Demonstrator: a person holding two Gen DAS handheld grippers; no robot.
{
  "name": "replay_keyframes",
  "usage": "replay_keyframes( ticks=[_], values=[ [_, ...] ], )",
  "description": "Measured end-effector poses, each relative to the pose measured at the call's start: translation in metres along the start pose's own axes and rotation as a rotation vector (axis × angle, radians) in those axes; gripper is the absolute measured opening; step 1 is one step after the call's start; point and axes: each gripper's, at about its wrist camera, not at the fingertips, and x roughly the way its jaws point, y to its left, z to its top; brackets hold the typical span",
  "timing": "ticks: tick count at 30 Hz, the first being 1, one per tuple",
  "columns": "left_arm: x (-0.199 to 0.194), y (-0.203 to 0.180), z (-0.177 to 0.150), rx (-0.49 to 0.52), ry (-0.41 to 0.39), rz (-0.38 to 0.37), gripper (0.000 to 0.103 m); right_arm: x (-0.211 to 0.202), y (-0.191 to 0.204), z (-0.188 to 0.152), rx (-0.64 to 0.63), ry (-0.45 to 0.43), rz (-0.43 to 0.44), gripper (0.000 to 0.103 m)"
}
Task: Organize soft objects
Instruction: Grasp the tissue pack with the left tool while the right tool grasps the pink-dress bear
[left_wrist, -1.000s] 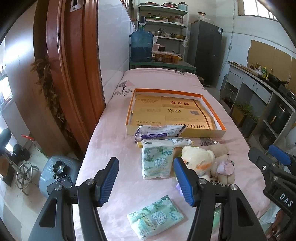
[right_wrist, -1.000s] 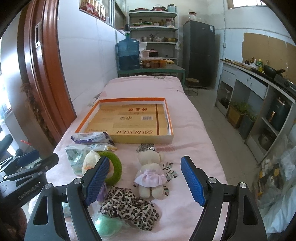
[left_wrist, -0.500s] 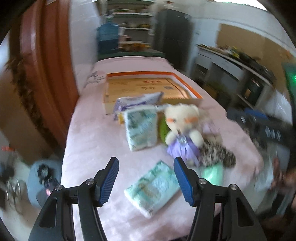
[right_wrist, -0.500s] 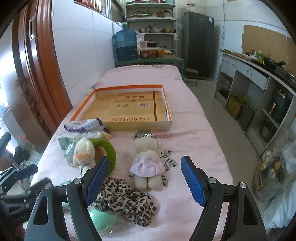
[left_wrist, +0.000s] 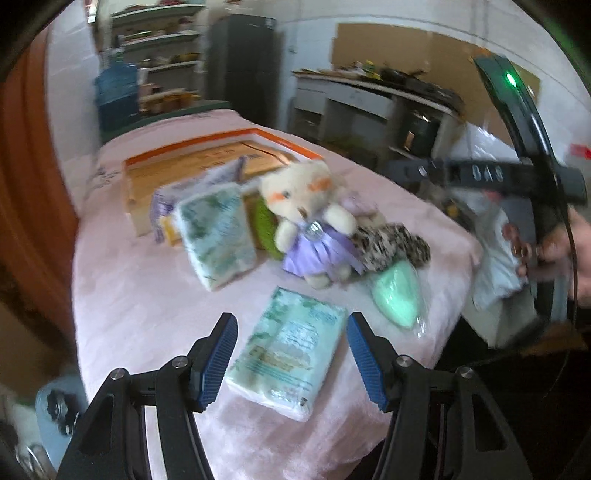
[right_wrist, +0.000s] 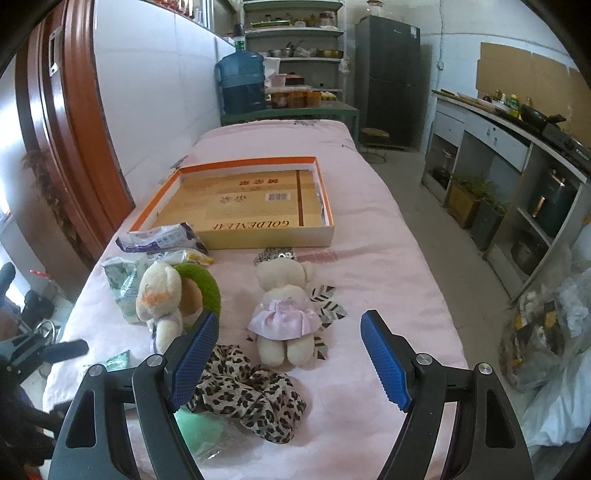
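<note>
Both tongs gape; left tongs (left_wrist: 290, 363) straddle tissue pack (left_wrist: 286, 349) near table edge (left_wrist: 448, 332).

Flat tissue pack (left_wrist: 286, 347), upright bear (left_wrist: 308, 218)

This is a lived-in home kitchen. Open shelves (right_wrist: 295, 33) at the back hold pots and jars beside a dark refrigerator (right_wrist: 388, 74) and a blue water jug (right_wrist: 241, 81). Along one wall runs a counter (right_wrist: 517, 133) carrying a wok and bottles, with potted plants (right_wrist: 476, 192) beneath.
</note>
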Motion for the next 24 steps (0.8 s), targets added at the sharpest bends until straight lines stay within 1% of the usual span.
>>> replay_keyframes(
  ticks=[4, 7, 9, 11, 13, 16, 18, 21, 24],
  values=[
    [0.013, -0.004, -0.005, 0.071, 0.042, -0.002, 0.062, 0.003, 0.001, 0.000, -0.001, 0.010, -0.010, 0.080],
    [0.020, -0.009, -0.008, 0.117, 0.050, 0.027, 0.062, 0.006, 0.002, 0.000, -0.005, 0.016, -0.013, 0.080],
    [0.024, -0.009, -0.009, 0.129, 0.053, 0.045, 0.062, 0.009, 0.002, 0.001, -0.008, 0.022, -0.014, 0.080],
    [0.028, -0.009, -0.010, 0.120, 0.059, 0.044, 0.059, 0.013, 0.001, 0.001, -0.012, 0.031, -0.017, 0.080],
    [0.033, -0.009, -0.011, 0.110, 0.062, 0.044, 0.058, 0.018, -0.001, 0.003, -0.016, 0.043, -0.021, 0.080],
    [0.034, -0.011, -0.014, 0.102, 0.056, 0.062, 0.055, 0.033, -0.002, 0.007, -0.027, 0.074, -0.019, 0.080],
    [0.035, -0.013, -0.015, 0.091, 0.042, 0.088, 0.053, 0.043, -0.001, 0.008, -0.042, 0.092, -0.018, 0.080],
    [0.035, -0.015, -0.017, 0.052, 0.027, 0.120, 0.052, 0.064, 0.001, 0.009, -0.074, 0.140, -0.016, 0.080],
    [0.034, -0.014, -0.018, -0.023, 0.016, 0.130, 0.050, 0.083, 0.002, 0.006, -0.099, 0.187, -0.022, 0.080]
  ],
)
